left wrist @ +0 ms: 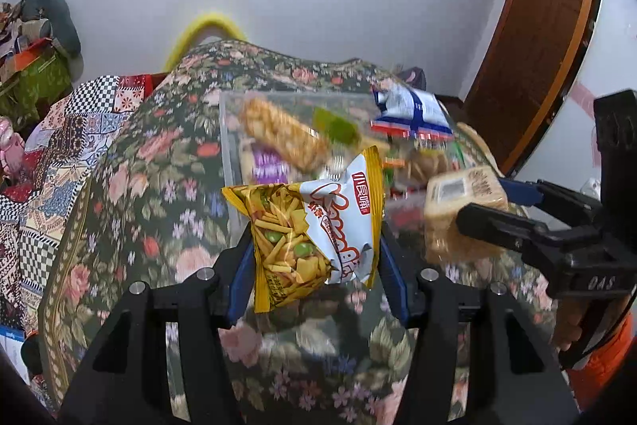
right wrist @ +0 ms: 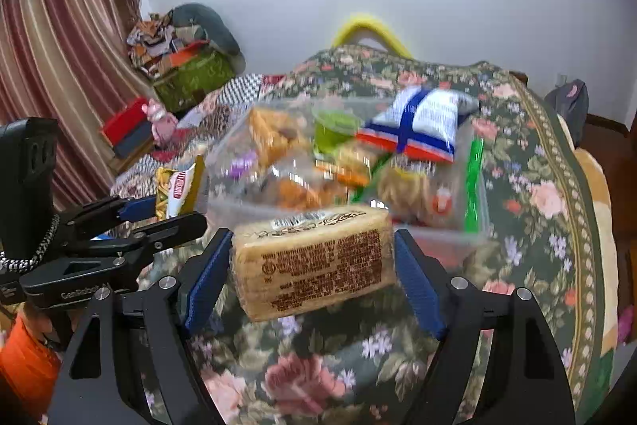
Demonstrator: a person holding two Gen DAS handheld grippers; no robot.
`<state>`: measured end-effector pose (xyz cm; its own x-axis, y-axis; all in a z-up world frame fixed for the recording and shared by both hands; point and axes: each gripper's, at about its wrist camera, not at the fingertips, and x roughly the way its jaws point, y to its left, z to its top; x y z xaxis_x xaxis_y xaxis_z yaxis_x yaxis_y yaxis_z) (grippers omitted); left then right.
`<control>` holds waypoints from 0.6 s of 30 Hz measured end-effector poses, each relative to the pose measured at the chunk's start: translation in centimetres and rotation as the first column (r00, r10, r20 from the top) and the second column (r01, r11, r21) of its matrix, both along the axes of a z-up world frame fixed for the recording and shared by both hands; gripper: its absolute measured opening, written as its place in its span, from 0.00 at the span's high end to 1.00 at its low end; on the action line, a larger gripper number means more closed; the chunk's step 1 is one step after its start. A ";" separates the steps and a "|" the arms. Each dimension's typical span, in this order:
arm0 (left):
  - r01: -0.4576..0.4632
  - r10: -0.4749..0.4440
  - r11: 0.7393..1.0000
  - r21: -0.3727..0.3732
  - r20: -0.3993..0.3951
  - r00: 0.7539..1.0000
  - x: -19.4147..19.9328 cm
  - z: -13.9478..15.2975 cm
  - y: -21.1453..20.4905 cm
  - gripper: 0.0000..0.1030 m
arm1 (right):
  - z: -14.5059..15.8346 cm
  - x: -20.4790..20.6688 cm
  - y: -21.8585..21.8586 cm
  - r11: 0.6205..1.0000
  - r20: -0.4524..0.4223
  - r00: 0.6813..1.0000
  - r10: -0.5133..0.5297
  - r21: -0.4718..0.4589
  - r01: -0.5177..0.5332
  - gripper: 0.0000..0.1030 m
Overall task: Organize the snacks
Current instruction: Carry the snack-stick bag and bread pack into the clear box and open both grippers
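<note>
My left gripper (left wrist: 314, 245) is shut on a yellow and white snack bag (left wrist: 314, 226), held above the floral cloth just before the clear plastic bin (left wrist: 229, 146). It shows in the right wrist view (right wrist: 179, 210) at the left with the bag (right wrist: 179, 186). My right gripper (right wrist: 314, 257) is shut on a tan cracker pack (right wrist: 314, 257), held near the bin's (right wrist: 475, 222) front wall. It shows in the left wrist view (left wrist: 489, 210) with the pack (left wrist: 458, 202). The bin holds several snacks, with a blue and white bag (right wrist: 422, 122) on top.
The floral cloth (right wrist: 318, 377) covers the table. A yellow chair back (right wrist: 370, 24) stands behind it. A patchwork-covered surface with boxes (right wrist: 191, 78) lies to the left. A wooden door (left wrist: 537, 26) is at the right.
</note>
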<state>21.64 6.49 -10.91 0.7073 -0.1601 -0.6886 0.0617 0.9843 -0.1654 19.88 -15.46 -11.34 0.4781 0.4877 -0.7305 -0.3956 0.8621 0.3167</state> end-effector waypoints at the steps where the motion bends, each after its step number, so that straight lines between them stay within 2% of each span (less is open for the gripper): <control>1: -0.005 0.005 1.000 0.000 0.002 1.000 0.4 0.1 0.1 0.46 | 0.2 0.1 0.2 1.000 0.009 1.000 0.003 -0.004 -0.003 0.25; 6: -0.016 0.016 1.000 -0.007 0.023 1.000 1.9 0.7 0.5 0.46 | 0.6 0.4 0.7 1.000 0.031 0.999 0.021 -0.023 -0.021 0.26; 13: -0.023 0.023 1.000 0.017 0.016 1.000 3.6 0.5 0.4 0.46 | 2.1 1.2 0.1 1.000 0.086 0.996 -0.027 -0.009 0.028 0.26; 18: -0.019 0.019 1.000 0.019 -0.005 1.000 4.9 -0.4 0.0 0.46 | 1.1 3.2 0.7 0.998 0.076 0.995 -0.062 -0.023 0.064 0.26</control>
<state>26.55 6.46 -11.27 0.7067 -0.1337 -0.6948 0.0426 0.9882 -0.1469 23.05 -14.79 -10.20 0.5610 0.4364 -0.7034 -0.3622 0.8935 0.2655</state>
